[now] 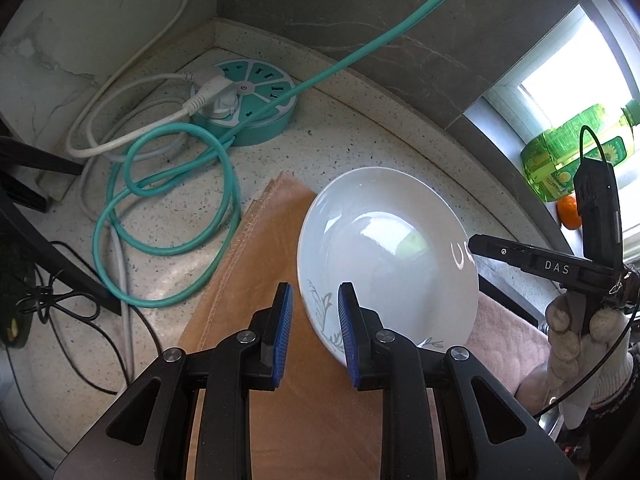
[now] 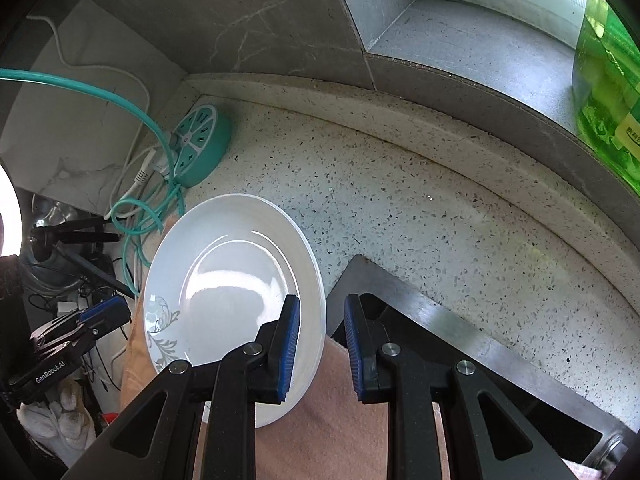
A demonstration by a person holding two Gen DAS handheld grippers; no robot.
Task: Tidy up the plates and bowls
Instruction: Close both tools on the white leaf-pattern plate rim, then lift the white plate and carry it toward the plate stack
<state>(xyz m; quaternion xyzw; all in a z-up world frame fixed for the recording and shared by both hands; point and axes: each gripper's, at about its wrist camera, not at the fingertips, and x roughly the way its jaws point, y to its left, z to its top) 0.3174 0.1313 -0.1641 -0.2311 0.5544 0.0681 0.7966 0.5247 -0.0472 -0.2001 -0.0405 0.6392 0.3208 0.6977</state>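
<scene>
A white plate (image 1: 384, 256) with a grey leaf pattern lies on cloths on the speckled counter; it also shows in the right wrist view (image 2: 232, 292). My left gripper (image 1: 314, 336) is open, its two blue pads straddling the plate's near left rim. My right gripper (image 2: 322, 350) is open, its two pads straddling the plate's right rim. The right gripper also shows in the left wrist view (image 1: 480, 246) at the plate's far right edge. The left gripper shows in the right wrist view (image 2: 106, 312) at the plate's left. No bowls are in view.
An orange cloth (image 1: 280, 360) and a pink towel (image 1: 508, 336) lie under the plate. A teal round power strip (image 1: 248, 100) with teal and white cables sits at the back corner. A steel sink rim (image 2: 440, 320) is at right. A green bottle (image 2: 608, 92) and an orange (image 1: 570, 212) stand on the window sill.
</scene>
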